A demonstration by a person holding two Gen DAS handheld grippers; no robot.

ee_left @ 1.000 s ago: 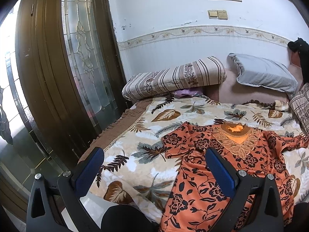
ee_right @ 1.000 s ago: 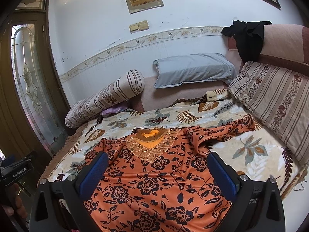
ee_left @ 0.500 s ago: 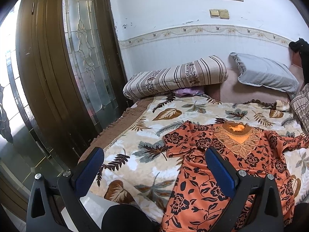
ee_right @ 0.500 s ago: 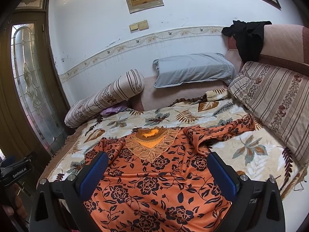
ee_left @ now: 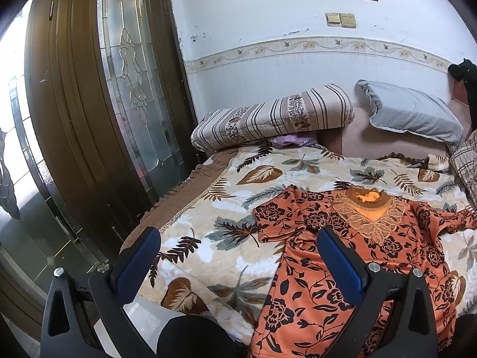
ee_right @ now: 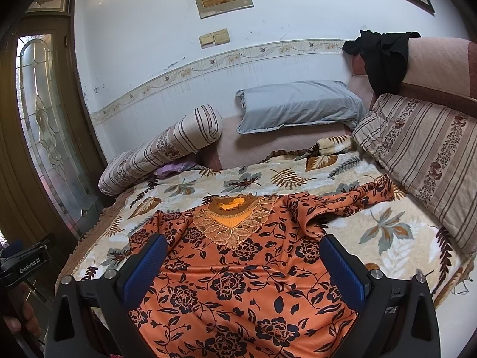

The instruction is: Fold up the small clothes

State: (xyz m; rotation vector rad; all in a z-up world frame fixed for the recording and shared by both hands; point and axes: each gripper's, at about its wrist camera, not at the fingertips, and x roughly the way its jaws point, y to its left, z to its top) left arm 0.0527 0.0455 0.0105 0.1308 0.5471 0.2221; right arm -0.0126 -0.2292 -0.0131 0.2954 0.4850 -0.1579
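Fabric in orange with black flowers, a small dress [ee_right: 238, 268] with a lace-trimmed neckline, lies spread face up on the cream leaf-print blanket [ee_right: 387, 226] covering the bed, its hem at the near edge. One sleeve is crumpled toward the striped beige cushion [ee_right: 423, 149]. The right gripper [ee_right: 243, 271] hovers over the dress with jaws wide apart, gripping nothing. The left gripper [ee_left: 238, 265] hangs over the dress's left edge, also spread and empty. A grey pillow [ee_right: 298, 106] and striped bolster [ee_left: 274, 119] sit against the white wall.
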